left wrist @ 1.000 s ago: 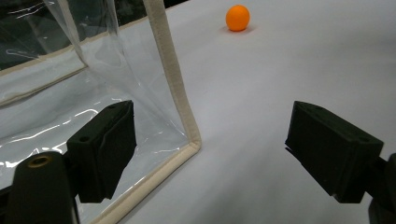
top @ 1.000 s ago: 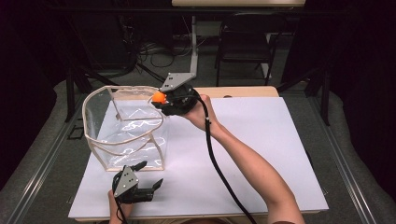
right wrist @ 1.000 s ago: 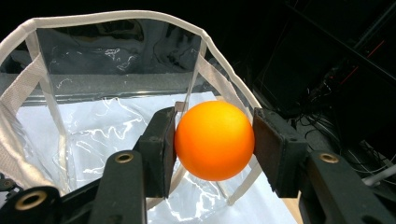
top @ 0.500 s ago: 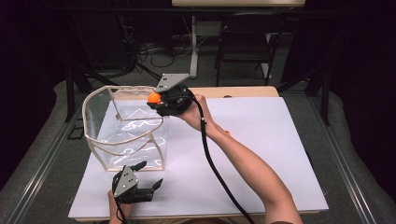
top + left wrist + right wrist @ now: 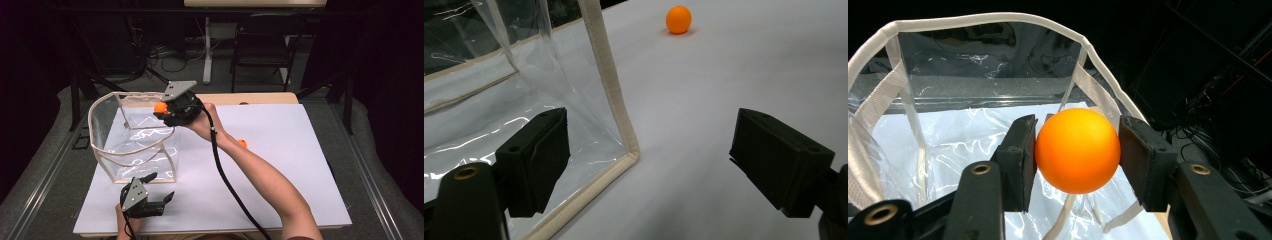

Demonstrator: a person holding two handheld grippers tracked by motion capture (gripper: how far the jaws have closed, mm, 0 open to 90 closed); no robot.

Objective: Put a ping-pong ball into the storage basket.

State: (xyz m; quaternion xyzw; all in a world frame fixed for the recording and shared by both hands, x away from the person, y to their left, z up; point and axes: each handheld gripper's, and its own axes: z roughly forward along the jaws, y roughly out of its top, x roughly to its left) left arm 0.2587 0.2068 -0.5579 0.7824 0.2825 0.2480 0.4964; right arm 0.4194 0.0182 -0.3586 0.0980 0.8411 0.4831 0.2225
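Resting near my edge of the table [image 5: 280,200], my left gripper [image 5: 150,202] sits with jaws spread, empty, just beside the bag's near corner. Farther out, my right gripper [image 5: 167,111] grips an orange ball [image 5: 1078,150] squarely between both pads, poised over the clear bag's [image 5: 132,145] open rim. A second ball [image 5: 242,143] lies loose on the table beyond. Risk: letting go too near the rim could bounce the ball out, and the soft, unbraced bag might tip.
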